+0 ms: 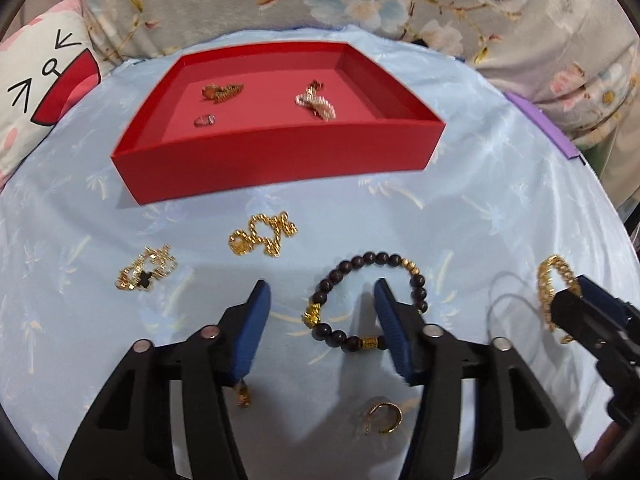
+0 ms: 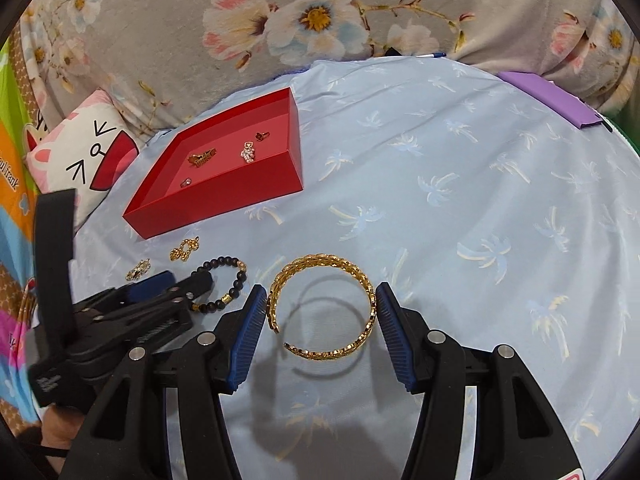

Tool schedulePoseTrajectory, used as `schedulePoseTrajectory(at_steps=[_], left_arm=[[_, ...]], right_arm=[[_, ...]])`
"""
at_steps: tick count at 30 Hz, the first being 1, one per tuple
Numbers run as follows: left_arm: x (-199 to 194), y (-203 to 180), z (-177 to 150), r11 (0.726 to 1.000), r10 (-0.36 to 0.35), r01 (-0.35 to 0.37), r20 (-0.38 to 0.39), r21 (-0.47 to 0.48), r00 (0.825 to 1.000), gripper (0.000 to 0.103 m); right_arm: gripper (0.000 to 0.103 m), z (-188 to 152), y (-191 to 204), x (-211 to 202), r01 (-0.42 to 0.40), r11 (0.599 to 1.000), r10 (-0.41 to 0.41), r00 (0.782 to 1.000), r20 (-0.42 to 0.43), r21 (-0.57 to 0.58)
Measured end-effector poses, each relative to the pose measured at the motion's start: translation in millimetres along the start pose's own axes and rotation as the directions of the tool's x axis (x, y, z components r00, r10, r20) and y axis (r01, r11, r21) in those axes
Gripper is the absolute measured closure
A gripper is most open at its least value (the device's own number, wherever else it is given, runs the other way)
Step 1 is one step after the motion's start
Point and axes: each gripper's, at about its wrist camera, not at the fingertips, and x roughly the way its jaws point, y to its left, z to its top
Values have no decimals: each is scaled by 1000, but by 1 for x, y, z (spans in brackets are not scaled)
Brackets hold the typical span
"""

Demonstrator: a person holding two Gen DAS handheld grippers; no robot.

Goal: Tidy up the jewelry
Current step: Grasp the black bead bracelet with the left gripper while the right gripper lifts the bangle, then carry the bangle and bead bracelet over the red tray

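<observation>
A: Why is the bangle (image 2: 322, 307) off the cloth (image 2: 440, 184)?

B: The right tool (image 2: 322, 300), half open, pinches its sides; its shadow lies beneath. Likely bound for the tray (image 2: 224, 196), far-left.

A: And the left tool (image 1: 322, 304)?

B: Half open, holding nothing; one finger (image 1: 390, 320) stands inside the bead bracelet (image 1: 366, 300), likely for a rim grab.
</observation>
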Motion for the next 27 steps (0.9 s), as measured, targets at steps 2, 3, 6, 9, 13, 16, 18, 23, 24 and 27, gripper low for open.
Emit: schedulePoseTrajectory(at_steps=[2, 3, 6, 9, 13, 16, 18, 23, 24, 27], left_arm=[[-1, -6, -2, 999, 28, -28, 8, 26, 1000, 55], [-1, -7, -3, 999, 36, -36, 14, 34, 999, 58], [-3, -8, -4, 998, 40, -42, 30, 46, 999, 90], [-3, -4, -3, 999, 9, -10, 23, 34, 1000, 96], [-8, -1, -2, 1000, -16, 16, 24, 25, 1000, 96], [-24, 1, -2, 999, -46, 46, 42, 11, 998, 96], [-37, 4, 1, 997, -74, 74, 56, -1, 996, 96], [-74, 13, 23, 992, -121, 122, 116, -4, 986, 96], [-81, 14, 29, 992, -123, 123, 129, 2, 984, 96], [-98, 21, 55, 993, -118, 116, 179, 23, 977, 96]], right_arm=[[48, -1, 0, 1, -3, 1000, 3, 1000, -2, -3], [48, -1, 1, 2, -5, 1000, 5, 1000, -4, -5], [48, -3, 3, 2, -17, 1000, 17, 1000, -7, -9], [48, -3, 5, 1, -33, 999, 33, 999, -7, -4], [48, -2, 8, -4, -42, 999, 42, 999, 1, -8], [48, 0, 10, -12, -52, 999, 52, 999, 14, -11], [48, 2, 14, -19, -60, 998, 61, 998, 28, -18], [48, 17, 26, -30, -88, 995, 91, 994, 62, -45], [48, 22, 29, -31, -92, 994, 95, 993, 70, -53], [48, 43, 39, -31, -116, 990, 123, 988, 97, -76]])
